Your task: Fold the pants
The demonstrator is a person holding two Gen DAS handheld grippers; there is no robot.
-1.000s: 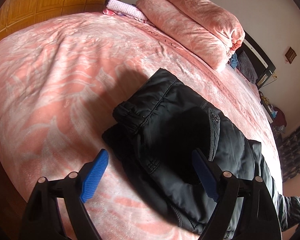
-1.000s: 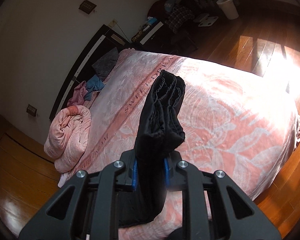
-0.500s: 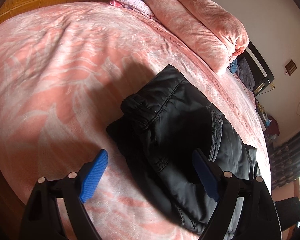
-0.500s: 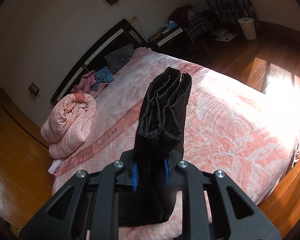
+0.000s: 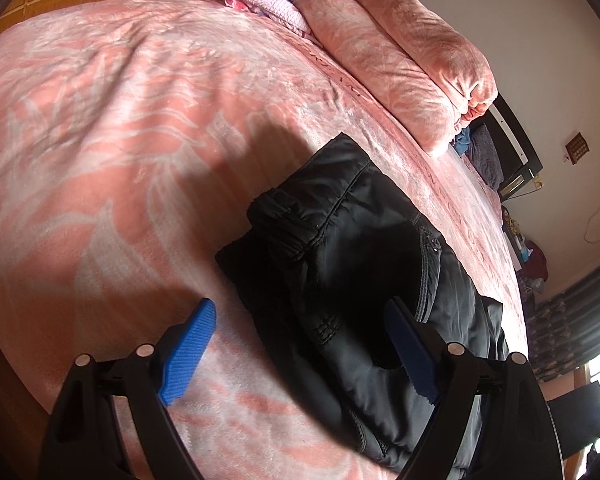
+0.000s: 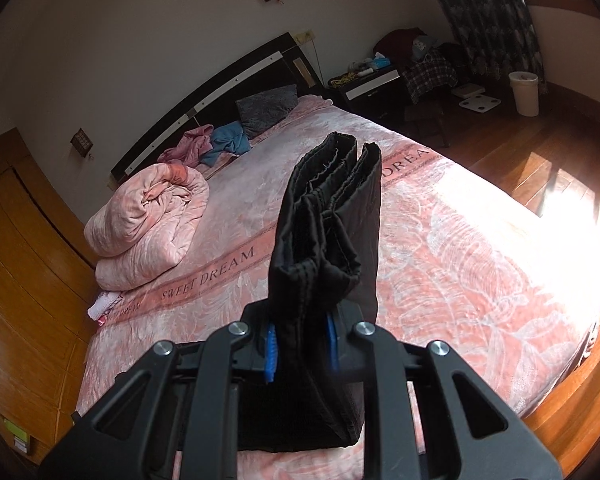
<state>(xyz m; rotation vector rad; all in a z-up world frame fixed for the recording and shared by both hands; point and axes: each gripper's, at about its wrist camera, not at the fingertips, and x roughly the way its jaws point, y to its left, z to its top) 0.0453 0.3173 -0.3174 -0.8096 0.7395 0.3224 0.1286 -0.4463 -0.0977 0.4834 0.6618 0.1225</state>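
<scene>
The black padded pants (image 5: 352, 264) lie on the pink bedspread (image 5: 100, 128), waist end toward the rolled quilt. My left gripper (image 5: 300, 344) is open and hovers just above the pants' near edge, its blue pads (image 5: 188, 344) apart and touching nothing. My right gripper (image 6: 300, 340) is shut on the leg ends of the pants (image 6: 328, 220) and holds the stacked cuffs lifted above the bed (image 6: 460, 248). The cloth between the two views is hidden.
A rolled pink quilt (image 5: 400, 52) lies near the headboard (image 6: 220, 96), with loose pink and blue clothes (image 6: 220, 144) and a grey pillow (image 6: 266, 108). A nightstand (image 6: 372, 84), white bin (image 6: 524, 92) and wooden floor (image 6: 540, 152) are beyond the bed.
My right gripper has swung with the held leg ends, so more of the headboard and room shows. My left gripper stays open over the pants with little shift.
</scene>
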